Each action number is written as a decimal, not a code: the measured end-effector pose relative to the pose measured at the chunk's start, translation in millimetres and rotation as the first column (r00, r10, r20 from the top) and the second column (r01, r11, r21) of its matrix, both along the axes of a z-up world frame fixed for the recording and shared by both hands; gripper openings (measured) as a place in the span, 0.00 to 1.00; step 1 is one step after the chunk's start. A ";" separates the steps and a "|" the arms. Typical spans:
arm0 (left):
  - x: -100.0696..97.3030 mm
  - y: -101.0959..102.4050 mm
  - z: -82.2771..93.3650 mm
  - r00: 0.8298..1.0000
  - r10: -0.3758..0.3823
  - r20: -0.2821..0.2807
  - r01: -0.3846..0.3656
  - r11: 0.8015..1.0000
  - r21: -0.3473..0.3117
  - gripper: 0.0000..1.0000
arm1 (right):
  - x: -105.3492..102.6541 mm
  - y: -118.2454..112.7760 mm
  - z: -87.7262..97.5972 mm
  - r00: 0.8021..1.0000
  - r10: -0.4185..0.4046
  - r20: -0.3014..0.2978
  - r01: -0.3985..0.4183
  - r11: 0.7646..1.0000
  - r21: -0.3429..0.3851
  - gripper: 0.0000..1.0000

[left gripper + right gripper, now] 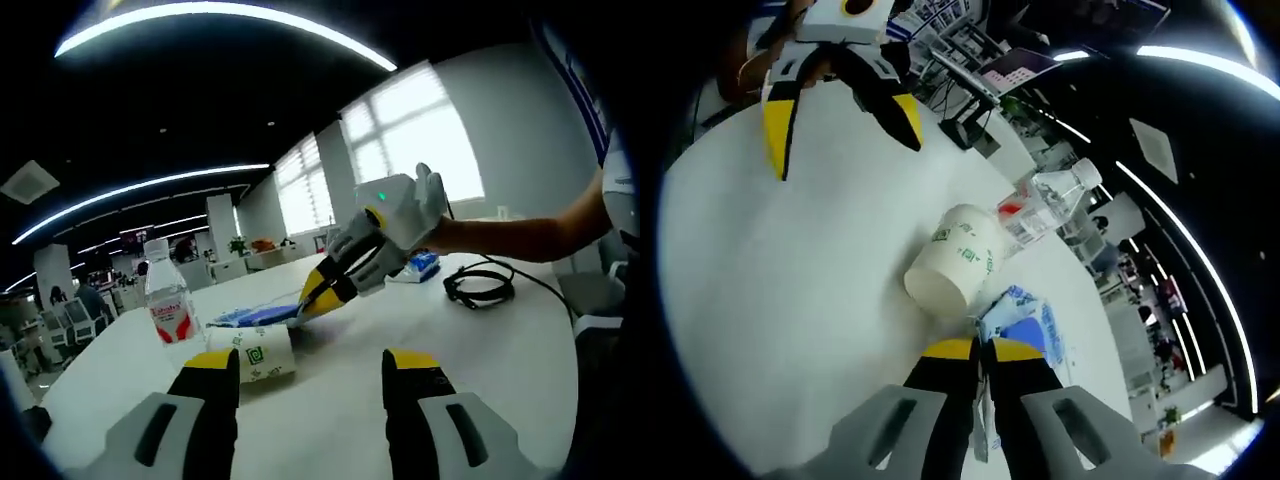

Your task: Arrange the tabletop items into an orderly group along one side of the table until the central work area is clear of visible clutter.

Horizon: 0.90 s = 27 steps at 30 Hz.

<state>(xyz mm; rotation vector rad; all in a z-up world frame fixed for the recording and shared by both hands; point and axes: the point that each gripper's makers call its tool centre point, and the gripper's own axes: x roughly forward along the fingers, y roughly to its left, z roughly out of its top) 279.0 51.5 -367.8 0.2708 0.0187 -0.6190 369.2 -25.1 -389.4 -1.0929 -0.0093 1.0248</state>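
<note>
A white table (480, 350) stands in a bright open office. Beside its paper cup (952, 262), the right gripper (983, 349) pinches a blue packet (1025, 318). The left gripper (312, 368) hovers wide open nearby, holding nothing.

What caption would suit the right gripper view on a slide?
Right gripper shut on blue packet beside paper cup lying near water bottle.

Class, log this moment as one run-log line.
left gripper: open, empty | right gripper: shut on blue packet | paper cup: on side | water bottle: beside cup
</note>
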 end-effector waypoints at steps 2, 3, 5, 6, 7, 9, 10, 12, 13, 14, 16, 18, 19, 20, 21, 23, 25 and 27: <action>6.6 0.3 4.2 1.000 0.006 0.016 -0.006 1.000 0.020 0.57 | -3.2 -1.4 3.2 1.000 0.007 0.007 -0.008 1.000 0.002 0.02; 9.9 0.4 6.3 1.000 0.008 0.025 -0.009 0.999 0.030 0.57 | -4.8 -2.1 4.9 1.000 0.011 0.010 -0.011 1.000 0.002 0.02; 14.3 0.2 8.9 0.999 0.014 0.032 -0.015 0.999 0.029 0.57 | -7.7 -3.9 7.5 1.000 0.018 0.019 -0.018 1.000 0.000 0.02; 16.9 -0.4 9.8 0.999 0.015 0.035 -0.016 0.999 0.028 0.57 | -8.6 -4.5 8.5 1.000 0.019 0.022 -0.019 1.000 0.001 0.02; 19.6 -2.1 9.8 0.999 0.013 0.036 -0.014 0.999 0.029 0.57 | -10.5 -5.7 11.2 0.999 0.024 0.035 -0.024 1.000 0.001 0.02; 21.6 -5.1 7.5 0.999 0.012 0.030 -0.013 0.999 0.032 0.57 | -12.3 -7.8 14.2 0.998 0.025 0.050 -0.025 1.000 -0.001 0.02; 22.5 -8.0 4.8 1.000 0.009 0.023 -0.010 0.999 0.035 0.57 | -14.6 -9.8 16.4 0.998 0.027 0.058 -0.027 1.000 -0.002 0.01; 21.8 -13.8 0.0 1.000 -0.003 0.011 0.003 0.999 0.035 0.57 | -17.4 -10.9 17.8 0.997 0.036 0.068 -0.035 0.999 -0.008 0.01; 21.5 -16.7 -2.9 1.000 -0.009 0.003 0.009 0.999 0.036 0.57 | -18.5 -11.5 18.6 0.996 0.040 0.081 -0.039 0.999 -0.018 0.01; 21.2 -19.2 -5.3 1.000 -0.014 -0.001 0.014 0.999 0.039 0.57 | -19.5 -12.2 19.5 0.994 0.046 0.100 -0.043 0.998 -0.034 0.01; 21.2 -22.4 -9.1 1.000 -0.020 -0.009 0.020 0.999 0.046 0.57 | -21.5 -12.2 22.8 0.988 0.059 0.140 -0.052 0.997 -0.057 0.01; 22.1 -24.5 -11.8 1.000 -0.024 -0.015 0.024 0.998 0.051 0.57 | -23.6 -13.4 30.0 0.972 0.069 0.223 -0.045 0.993 -0.110 0.01; 22.2 -24.7 -12.1 1.000 -0.024 -0.016 0.025 0.998 0.052 0.57 | -26.5 -12.5 31.5 0.971 0.077 0.228 -0.052 0.992 -0.112 0.01; 23.0 -24.8 -11.5 1.000 -0.025 -0.010 0.026 0.998 0.056 0.57 | -29.5 -11.6 33.0 0.969 0.085 0.233 -0.059 0.992 -0.115 0.01; 23.9 -24.8 -10.8 1.000 -0.027 -0.005 0.027 0.998 0.060 0.57 | -32.5 -10.8 34.5 0.967 0.093 0.239 -0.066 0.991 -0.117 0.01; 26.2 -24.7 -9.1 1.000 -0.029 0.007 0.028 0.997 0.069 0.57 | -35.6 -11.4 39.3 0.966 0.097 0.239 -0.072 0.991 -0.111 0.01; 30.4 -22.5 -6.3 0.999 -0.025 0.029 0.021 0.995 0.100 0.57 | -38.2 -12.0 44.8 0.971 0.095 0.220 -0.080 0.994 -0.079 0.01; 34.9 -19.9 -3.0 0.999 -0.014 0.049 0.008 0.993 0.120 0.56 | -38.9 -12.9 46.4 0.974 0.092 0.207 -0.080 0.995 -0.066 0.01</action>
